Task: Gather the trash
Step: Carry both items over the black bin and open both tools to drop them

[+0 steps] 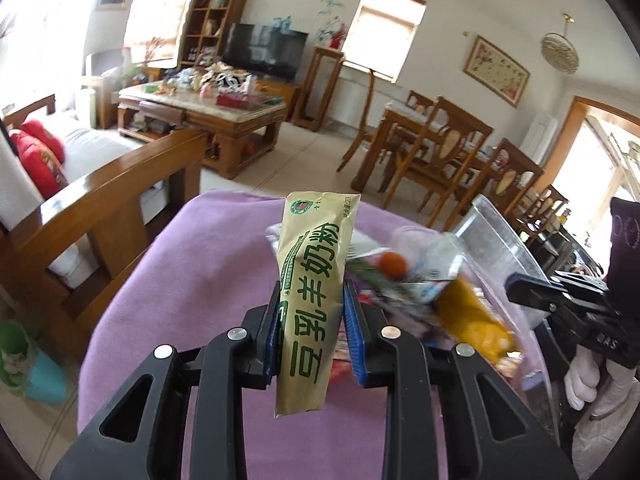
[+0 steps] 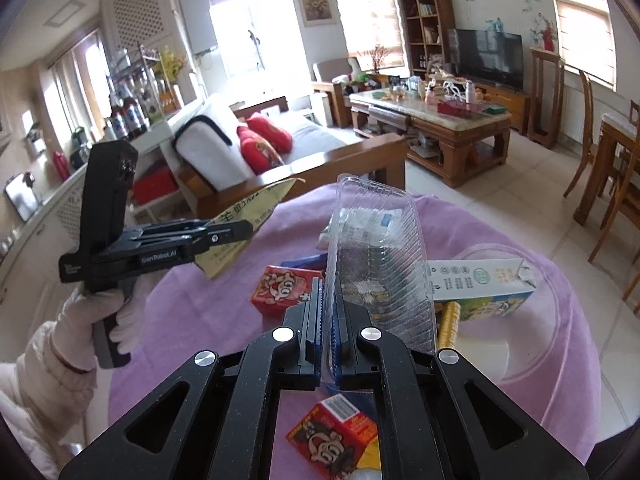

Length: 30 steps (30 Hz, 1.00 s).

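Observation:
My left gripper [image 1: 311, 300] is shut on a gold milk-powder sachet [image 1: 312, 280] with green print, held upright above the purple cloth [image 1: 192, 280]. From the right wrist view the left gripper [image 2: 244, 228] shows at the left, holding the same sachet [image 2: 256, 208]. My right gripper [image 2: 328, 312] is shut on the edge of a clear plastic clamshell container [image 2: 376, 264], held upright over the table. In the left wrist view the right gripper [image 1: 516, 284] is at the right with the clear container [image 1: 496, 232]. More trash lies on the cloth: red snack boxes [image 2: 284, 288], a milk carton [image 2: 480, 284].
A wooden sofa arm [image 1: 120, 192] stands left of the round table. A coffee table [image 2: 432, 120] is beyond it, dining chairs [image 1: 440, 152] to the right. A yellow packet [image 1: 472, 316] and an orange-capped item [image 1: 392, 264] lie among the trash pile.

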Motion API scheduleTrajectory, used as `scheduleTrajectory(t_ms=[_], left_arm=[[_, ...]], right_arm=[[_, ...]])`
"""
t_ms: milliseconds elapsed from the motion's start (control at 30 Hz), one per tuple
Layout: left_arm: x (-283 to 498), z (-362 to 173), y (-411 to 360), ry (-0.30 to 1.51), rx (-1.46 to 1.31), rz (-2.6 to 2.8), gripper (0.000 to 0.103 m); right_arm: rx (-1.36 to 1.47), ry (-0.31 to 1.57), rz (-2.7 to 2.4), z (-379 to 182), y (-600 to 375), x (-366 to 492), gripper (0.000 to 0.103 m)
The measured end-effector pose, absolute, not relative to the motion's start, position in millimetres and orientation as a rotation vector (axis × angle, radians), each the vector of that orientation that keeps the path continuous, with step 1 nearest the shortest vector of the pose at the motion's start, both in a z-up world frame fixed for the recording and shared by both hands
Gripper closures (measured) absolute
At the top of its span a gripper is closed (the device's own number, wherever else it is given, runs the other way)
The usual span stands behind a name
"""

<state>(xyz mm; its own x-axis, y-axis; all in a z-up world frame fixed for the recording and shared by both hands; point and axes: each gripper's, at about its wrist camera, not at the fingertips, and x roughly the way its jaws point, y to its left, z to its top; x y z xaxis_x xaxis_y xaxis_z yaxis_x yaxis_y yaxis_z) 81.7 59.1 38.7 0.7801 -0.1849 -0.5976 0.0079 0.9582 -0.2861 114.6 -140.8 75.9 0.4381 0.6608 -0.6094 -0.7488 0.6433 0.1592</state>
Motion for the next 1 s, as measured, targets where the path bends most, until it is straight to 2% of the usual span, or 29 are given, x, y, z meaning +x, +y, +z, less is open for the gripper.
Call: scheduleTrajectory(t_ms=[200,433,700,1000], left_arm=[[77.5,73.4,-31.8,0.623,-0.247,-0.282,0.075],[103.3,83.7,-181.0,0.656,-0.21,-0.535,0.075],[153.1,48.4,-350.7,0.795,-0.136,-0.753,0.075],[179.6,2.7,-438.8,0.985,-0.031,-0.781,0.075]], right_arm=[[-0.073,0.596,0.738,100.3,-238.8,83.1,0.098],[0.102,0.571,0.475,89.9,-426.1,52.5,0.098],[0.279,0.63,0.251,24.8,-576.1,19.4,0.098],[0.393,0.669,0.213,-24.1,-623.4,7.9,0.098]])
